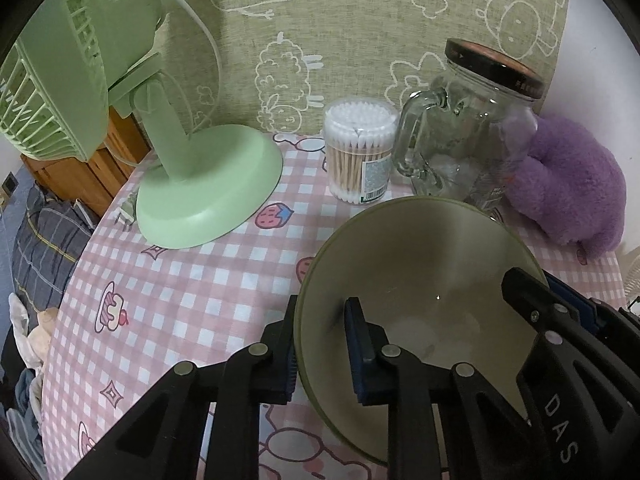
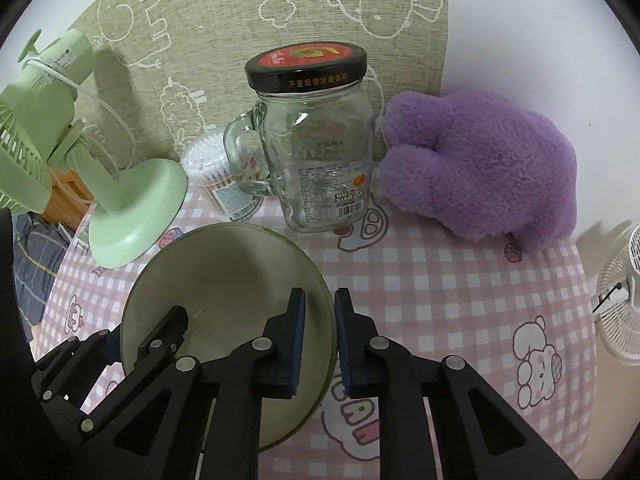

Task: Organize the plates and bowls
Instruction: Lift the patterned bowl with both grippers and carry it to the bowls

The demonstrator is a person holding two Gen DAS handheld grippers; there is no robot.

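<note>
The olive bowl (image 1: 420, 280) rests on the checked counter (image 1: 180, 280), its rim clamped on opposite sides by 2 sets of closed jaws: left gripper (image 1: 320, 344) and right gripper (image 2: 320, 336).

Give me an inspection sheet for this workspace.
Surface: pink checked tablecloth, cartoon prints.
Job's things: one olive bowl, upright, empty.
Clutter: green desk fan, cotton swab tub, lidded glass mug jar, purple plush toy.
Grippers: left gripper and right gripper each clamp opposite sides of the bowl's rim.
Cables: white fan cord.
Surroundings: patterned wall cloth, white fan, bedding.
</note>
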